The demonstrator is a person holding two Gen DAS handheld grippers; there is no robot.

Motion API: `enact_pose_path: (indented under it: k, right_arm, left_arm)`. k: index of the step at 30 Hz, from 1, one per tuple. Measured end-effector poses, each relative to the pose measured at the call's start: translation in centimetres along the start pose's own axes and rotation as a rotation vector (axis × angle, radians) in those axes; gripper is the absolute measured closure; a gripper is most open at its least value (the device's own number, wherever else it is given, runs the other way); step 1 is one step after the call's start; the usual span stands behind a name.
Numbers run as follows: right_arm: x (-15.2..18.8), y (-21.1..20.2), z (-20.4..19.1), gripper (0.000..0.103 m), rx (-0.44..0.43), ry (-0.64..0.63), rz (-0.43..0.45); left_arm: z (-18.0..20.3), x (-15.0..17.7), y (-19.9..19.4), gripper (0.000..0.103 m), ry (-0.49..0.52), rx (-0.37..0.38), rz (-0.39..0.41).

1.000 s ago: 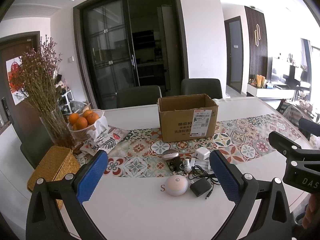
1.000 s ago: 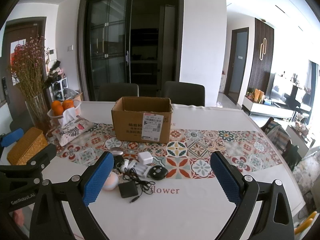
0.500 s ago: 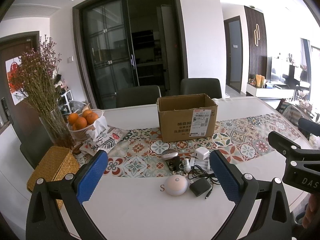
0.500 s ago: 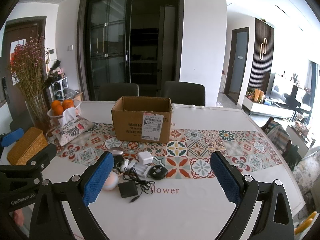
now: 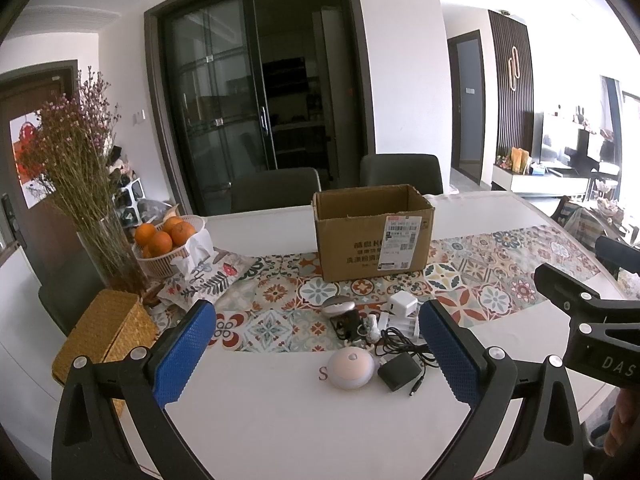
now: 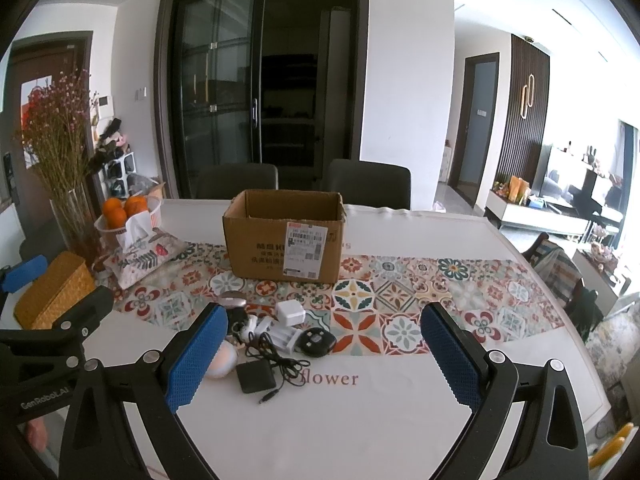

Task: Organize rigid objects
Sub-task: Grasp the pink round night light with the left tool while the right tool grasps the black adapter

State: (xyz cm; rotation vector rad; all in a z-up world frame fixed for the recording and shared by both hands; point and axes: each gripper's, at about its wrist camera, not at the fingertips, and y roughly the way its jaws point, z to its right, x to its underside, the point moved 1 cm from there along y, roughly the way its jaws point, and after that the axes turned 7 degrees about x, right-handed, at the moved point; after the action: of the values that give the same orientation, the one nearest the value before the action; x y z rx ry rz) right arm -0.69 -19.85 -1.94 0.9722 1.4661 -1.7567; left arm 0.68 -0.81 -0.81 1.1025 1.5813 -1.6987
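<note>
Both grippers are hovering above the near edge of the white table [image 6: 400,420], jaws spread wide, holding nothing. The left gripper [image 5: 316,352] is framing the small clutter from the left view; the right gripper [image 6: 320,356] is sitting further right, with most of the clutter showing beside its left finger.

The clutter is lying in a loose group where the patterned runner [image 6: 400,300] meets the bare tabletop:
- pale round puck [image 5: 351,368], flat side down, nearest the edge
- black adapter [image 6: 255,377] just right of the puck, flat, its thin cable [image 6: 276,356] looping away toward the runner and the loose plug end pointing toward the near edge
- white cube charger [image 6: 290,312] resting on the runner
- white battery holder [image 6: 282,336] just in front of the cube, its slots running roughly front to back
- round black disc [image 6: 318,342] at the right end of the group
- grey oval gadget [image 5: 338,305] at the back left.

The cardboard box [image 6: 286,236] is standing upright behind the group, open top up, long side and shipping label facing the cameras.

Far left: wicker box [image 5: 106,334], orange basket [image 5: 168,246], dried flowers [image 5: 76,168].
</note>
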Motion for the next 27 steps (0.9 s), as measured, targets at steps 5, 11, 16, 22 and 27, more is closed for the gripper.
enact_pose_path:
  k: [5, 11, 16, 22, 27]
  right_arm:
    - [0.4, 0.7, -0.4, 0.005, -0.006, -0.016, -0.022]
    - [1.6, 3.3, -2.5, 0.005, -0.033, -0.102, -0.077]
    - [3.0, 5.6, -4.0, 0.005, -0.076, -0.153, -0.12]
    - [5.3, 9.0, -6.0, 0.006, -0.13, -0.227, -0.194]
    - [6.9, 11.3, -7.5, 0.007, -0.164, -0.251, -0.245]
  left_arm:
    - [-0.3, 0.6, 0.9, 0.0, -0.011, 0.0, -0.037]
    - [-1.3, 2.3, 3.0, 0.0, -0.03, -0.02, -0.125]
    - [-1.8, 4.2, 5.0, 0.0, -0.02, -0.039, -0.197]
    - [-2.6, 6.8, 7.6, 0.0, -0.031, -0.039, -0.286]
    - [-3.2, 8.4, 9.5, 0.0, -0.04, -0.034, -0.336]
